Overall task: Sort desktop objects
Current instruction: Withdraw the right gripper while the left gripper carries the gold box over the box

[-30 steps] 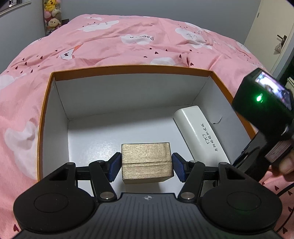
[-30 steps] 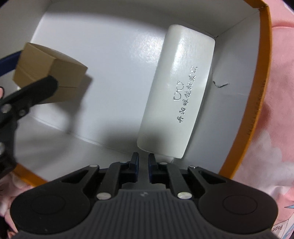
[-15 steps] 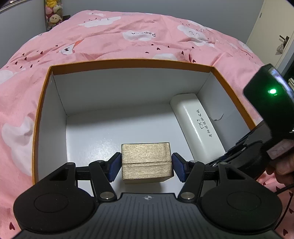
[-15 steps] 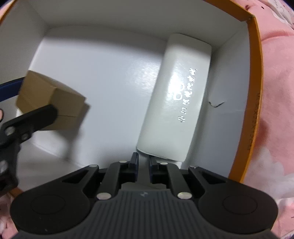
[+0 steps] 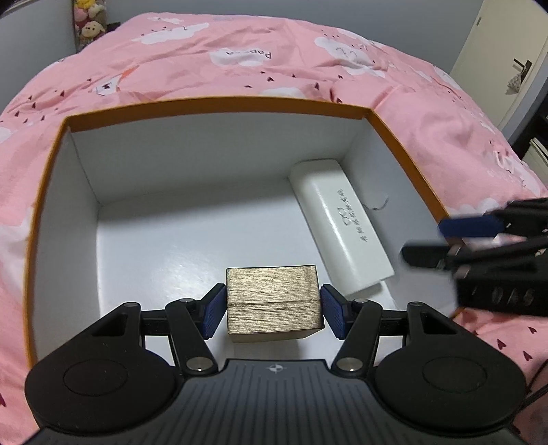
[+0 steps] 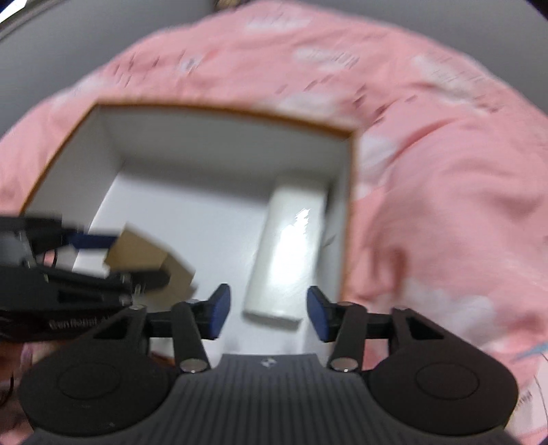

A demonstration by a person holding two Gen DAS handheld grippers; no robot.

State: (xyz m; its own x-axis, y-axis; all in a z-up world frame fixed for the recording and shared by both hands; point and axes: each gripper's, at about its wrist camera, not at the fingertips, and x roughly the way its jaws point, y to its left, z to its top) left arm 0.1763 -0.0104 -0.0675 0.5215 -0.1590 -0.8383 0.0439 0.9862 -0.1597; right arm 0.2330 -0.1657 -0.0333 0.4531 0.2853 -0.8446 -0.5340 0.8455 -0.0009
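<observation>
An orange-rimmed box (image 5: pixel 219 102) with a white inside sits on a pink bed. My left gripper (image 5: pixel 273 304) is shut on a small gold box (image 5: pixel 273 303) and holds it above the box floor near the front wall. A white glasses case (image 5: pixel 339 224) lies inside along the right wall. My right gripper (image 6: pixel 269 313) is open and empty, pulled back above the case's near end (image 6: pixel 287 253). It shows in the left wrist view (image 5: pixel 455 236) at the right rim. The right wrist view is blurred; the gold box (image 6: pixel 144 253) shows at its left.
The pink bedspread (image 5: pixel 239 58) surrounds the box on all sides. Plush toys (image 5: pixel 87 25) sit at the far left by the wall. A door (image 5: pixel 507 51) stands at the far right.
My right gripper has opened and drawn back and up from the glasses case, out over the box's right rim. My left gripper still holds the gold box, a little farther back.
</observation>
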